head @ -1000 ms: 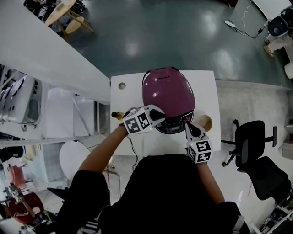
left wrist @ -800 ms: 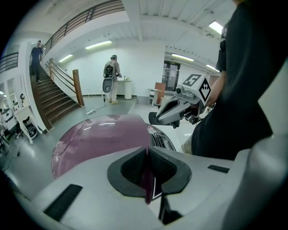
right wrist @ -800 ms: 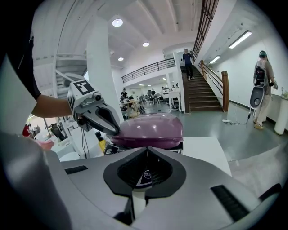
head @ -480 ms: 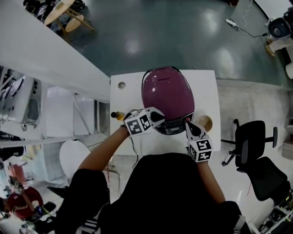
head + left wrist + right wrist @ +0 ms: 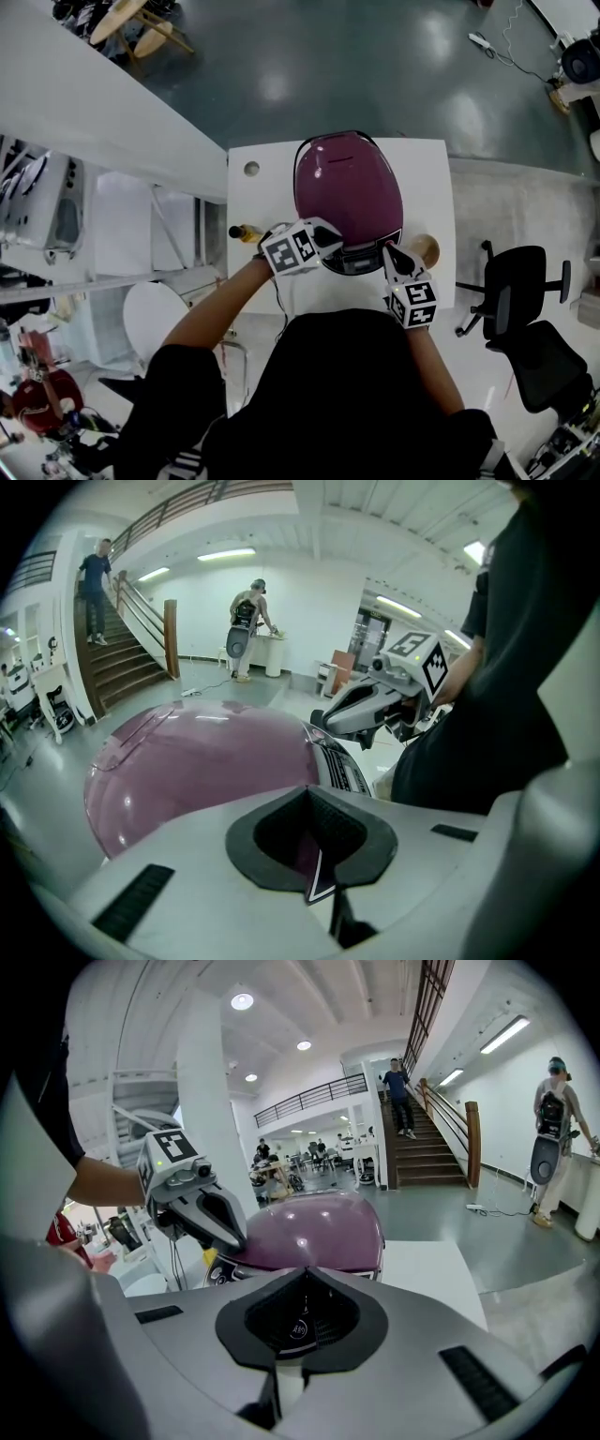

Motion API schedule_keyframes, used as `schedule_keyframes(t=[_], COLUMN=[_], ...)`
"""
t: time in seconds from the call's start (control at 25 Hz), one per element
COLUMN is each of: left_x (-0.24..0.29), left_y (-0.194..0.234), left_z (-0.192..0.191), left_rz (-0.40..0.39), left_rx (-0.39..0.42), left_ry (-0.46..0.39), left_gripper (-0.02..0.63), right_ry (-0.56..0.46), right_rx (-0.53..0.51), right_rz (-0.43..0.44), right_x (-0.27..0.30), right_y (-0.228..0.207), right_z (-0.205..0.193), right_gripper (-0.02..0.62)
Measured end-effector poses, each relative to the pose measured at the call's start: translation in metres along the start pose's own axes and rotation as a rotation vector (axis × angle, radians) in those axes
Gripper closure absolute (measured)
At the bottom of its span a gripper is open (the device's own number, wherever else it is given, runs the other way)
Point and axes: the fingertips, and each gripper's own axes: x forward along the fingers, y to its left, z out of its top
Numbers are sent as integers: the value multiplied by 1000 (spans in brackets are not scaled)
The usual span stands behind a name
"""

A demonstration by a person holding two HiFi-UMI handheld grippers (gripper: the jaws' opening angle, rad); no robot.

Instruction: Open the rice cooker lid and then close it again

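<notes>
A purple rice cooker [image 5: 347, 187] stands on the white table [image 5: 264, 197] with its lid down. Its dark control panel [image 5: 354, 262] faces me. My left gripper [image 5: 328, 244] is at the cooker's front left, beside the panel, shut with nothing between its fingers. My right gripper [image 5: 386, 249] is at the front right corner, also shut and empty. In the left gripper view the shut left gripper [image 5: 314, 860] points at the glossy lid [image 5: 197, 761], with the right gripper [image 5: 361, 712] beyond. In the right gripper view the shut right gripper [image 5: 300, 1324] faces the cooker [image 5: 314, 1232], with the left gripper [image 5: 211, 1221] at its left.
A round wooden piece [image 5: 423, 249] lies on the table right of the cooker. A yellow-and-black item [image 5: 242, 232] sits at the table's left edge, near a cable hole [image 5: 251, 169]. A black office chair [image 5: 525, 300] stands to the right. People stand far off by a staircase [image 5: 427, 1152].
Both grippers stay at the cooker's front. The left gripper has rolled a little. The lid stays down.
</notes>
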Motion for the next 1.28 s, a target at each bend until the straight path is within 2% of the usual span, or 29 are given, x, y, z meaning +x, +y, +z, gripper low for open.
schedule_keyframes(t=[0.12, 0.4, 0.6, 0.8, 0.92, 1.04, 1.16, 1.28], left_x=[0, 2, 1, 5, 6, -2, -22, -42], left_y=[-1, 3, 5, 3, 4, 5, -2, -17], left_z=[-1, -3, -6, -3, -4, -3, 8, 13], left_rz=[1, -34, -29, 13, 19, 76, 118, 195], left_rx=[-14, -117, -137, -106, -171, -236, -327, -344], left_ry=[6, 49, 100, 108, 33, -46, -202, -321], left_gripper=[603, 604, 606, 606, 604, 604, 604, 604], right_ry=[7, 7, 19, 14, -1, -14, -28, -22], right_rx=[-2, -3, -16, -15, -15, -26, -29, -39], right_rz=[6, 0, -1, -5, -3, -4, -4, 4], right_x=[1, 5, 7, 4, 1, -6, -17, -36], right_y=[1, -2, -1, -8, -9, -5, 3, 17], right_z=[0, 1, -1, -1, 3, 7, 10, 3], right_gripper=[595, 595, 595, 595, 595, 595, 595, 595])
